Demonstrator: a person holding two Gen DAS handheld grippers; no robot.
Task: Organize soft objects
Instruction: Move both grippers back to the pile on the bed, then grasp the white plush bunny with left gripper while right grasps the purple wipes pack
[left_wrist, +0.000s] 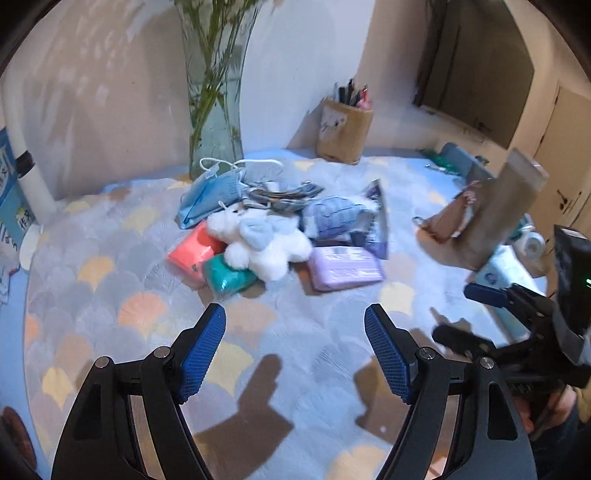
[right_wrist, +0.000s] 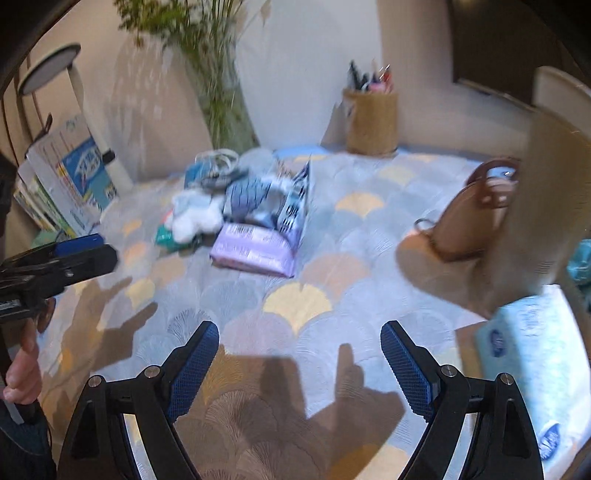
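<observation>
A pile of soft things lies on the patterned cloth: a white plush toy (left_wrist: 258, 243) with a blue bow, a pink pack (left_wrist: 192, 254), a green pack (left_wrist: 229, 278), a purple wipes pack (left_wrist: 345, 267), blue face masks (left_wrist: 214, 194) and a blue knitted item (left_wrist: 334, 218). The pile also shows in the right wrist view, with the purple pack (right_wrist: 255, 253) and plush toy (right_wrist: 195, 216). My left gripper (left_wrist: 295, 350) is open and empty, short of the pile. My right gripper (right_wrist: 299, 365) is open and empty over bare cloth. A light blue tissue pack (right_wrist: 532, 350) lies at its right.
A glass vase (left_wrist: 216, 122) with green stems stands behind the pile. A woven pen holder (left_wrist: 345, 129) stands at the back. A brown bag (right_wrist: 469, 218) and a tall tan object (right_wrist: 539, 206) stand at the right. A carton (right_wrist: 74, 177) and lamp stand at the left.
</observation>
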